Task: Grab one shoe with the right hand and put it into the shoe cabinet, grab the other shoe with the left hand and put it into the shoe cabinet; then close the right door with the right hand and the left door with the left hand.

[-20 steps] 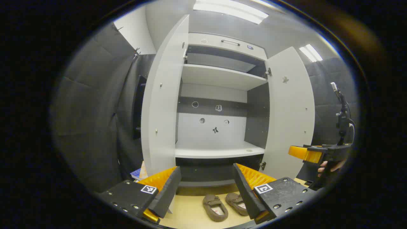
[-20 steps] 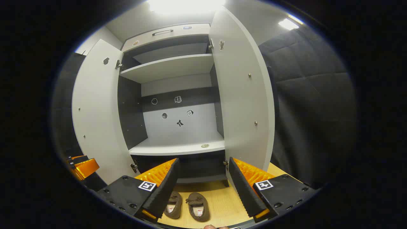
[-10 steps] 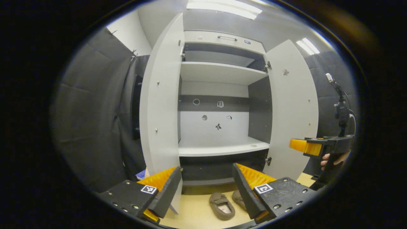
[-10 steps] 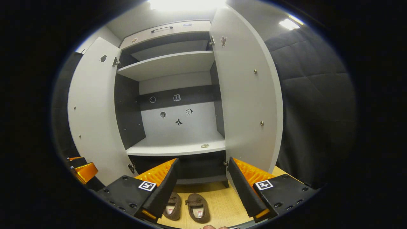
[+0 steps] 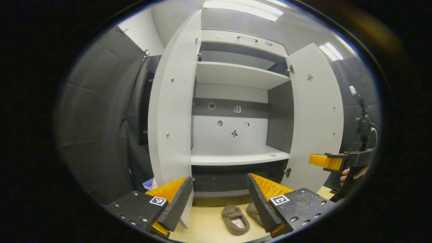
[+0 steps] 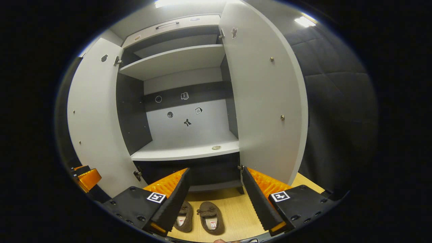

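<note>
Shoes (image 6: 201,221) sit side by side on the wooden floor (image 6: 236,216), near the shoe cabinet (image 6: 184,153), whose doors stand wide. Left gripper (image 5: 217,200) and right gripper (image 6: 214,199) hover above, both spread, grasping nothing.

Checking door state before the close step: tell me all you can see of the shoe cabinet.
The shoe cabinet is tall, pale grey with dark inner side walls, matte board by its look. Both doors stand swung wide open on metal hinges. Two shelves show bare; small stickers dot the back panel. A handled panel tops it. It stands on the wooden floor, behind the brown shoes.
</note>
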The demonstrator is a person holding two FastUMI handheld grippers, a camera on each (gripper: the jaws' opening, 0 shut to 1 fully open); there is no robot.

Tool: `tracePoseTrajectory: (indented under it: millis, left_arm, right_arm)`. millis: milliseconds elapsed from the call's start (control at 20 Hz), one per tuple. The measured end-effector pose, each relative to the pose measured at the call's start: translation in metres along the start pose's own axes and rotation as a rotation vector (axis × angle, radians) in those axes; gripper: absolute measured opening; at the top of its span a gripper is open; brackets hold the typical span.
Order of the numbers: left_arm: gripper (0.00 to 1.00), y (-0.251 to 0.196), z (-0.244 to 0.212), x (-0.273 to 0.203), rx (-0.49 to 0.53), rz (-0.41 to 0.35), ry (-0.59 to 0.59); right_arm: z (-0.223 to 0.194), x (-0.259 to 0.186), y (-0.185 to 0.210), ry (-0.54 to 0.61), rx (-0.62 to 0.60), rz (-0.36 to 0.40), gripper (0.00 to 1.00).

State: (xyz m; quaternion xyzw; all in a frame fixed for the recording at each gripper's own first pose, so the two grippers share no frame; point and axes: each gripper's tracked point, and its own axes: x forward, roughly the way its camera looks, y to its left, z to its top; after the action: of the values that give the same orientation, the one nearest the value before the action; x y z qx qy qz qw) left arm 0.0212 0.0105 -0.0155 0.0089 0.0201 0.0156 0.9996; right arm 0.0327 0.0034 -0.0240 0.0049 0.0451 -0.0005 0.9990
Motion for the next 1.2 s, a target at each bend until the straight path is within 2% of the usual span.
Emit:
tracePoseTrajectory:
  millis: [100,150,200,300,350,400,450,500,600,650,700,750,900,950,1200]
  left_arm:
    - [0.94,-0.001,-0.003,0.001,-0.009,-0.014,0.003]
    - [0.94,-0.002,-0.004,0.001,-0.011,-0.024,0.006]
    - [0.94,-0.003,-0.005,0.002,-0.010,-0.031,0.006]
    - [0.94,-0.002,-0.007,0.000,-0.005,-0.039,0.000]
    - [0.94,-0.002,-0.008,0.000,-0.004,-0.040,0.001]
    - [0.94,-0.002,-0.010,-0.001,-0.008,-0.040,0.004]
    - [0.94,-0.002,-0.013,-0.003,-0.013,-0.040,0.009]
    - [1.00,-0.002,-0.016,-0.006,-0.020,-0.041,0.017]
    - [1.00,-0.003,-0.022,-0.009,-0.008,-0.048,0.035]
    - [1.00,-0.003,-0.024,-0.011,0.003,-0.053,0.038]
    - [0.95,-0.003,-0.025,-0.012,0.007,-0.056,0.039]
    - [1.00,-0.003,-0.026,-0.013,0.002,-0.059,0.041]
    - [1.00,0.000,-0.027,-0.018,-0.005,-0.049,0.044]
    - [0.95,0.002,-0.026,-0.019,-0.001,-0.042,0.041]
    - [0.94,0.001,-0.040,-0.029,-0.030,-0.045,0.082]
  right_arm:
    - [0.000,0.006,0.005,0.020,0.010,0.020,0.97]
    - [0.001,0.009,0.007,0.027,0.018,0.025,0.92]
    - [0.001,0.013,0.009,0.035,0.026,0.032,0.97]
    - [-0.003,0.022,0.012,0.072,0.032,0.036,0.97]
    - [-0.008,0.026,0.014,0.093,0.031,0.038,0.92]
    - [-0.010,0.031,0.015,0.106,0.030,0.042,0.97]
    - [-0.012,0.034,0.019,0.118,0.034,0.055,0.97]
    - [-0.018,0.037,0.025,0.135,0.036,0.082,0.98]
    - [-0.031,0.042,0.039,0.181,0.038,0.144,0.98]
    - [-0.038,0.045,0.043,0.201,0.040,0.156,0.98]
    - [-0.050,0.048,0.045,0.231,0.042,0.162,0.98]
    - [-0.062,0.049,0.047,0.269,0.044,0.165,0.98]
    - [-0.099,0.052,0.053,0.370,0.052,0.179,0.98]
    - [-0.111,0.054,0.055,0.395,0.049,0.190,0.98]
    - [-0.174,0.059,0.068,0.519,-0.035,0.241,0.98]
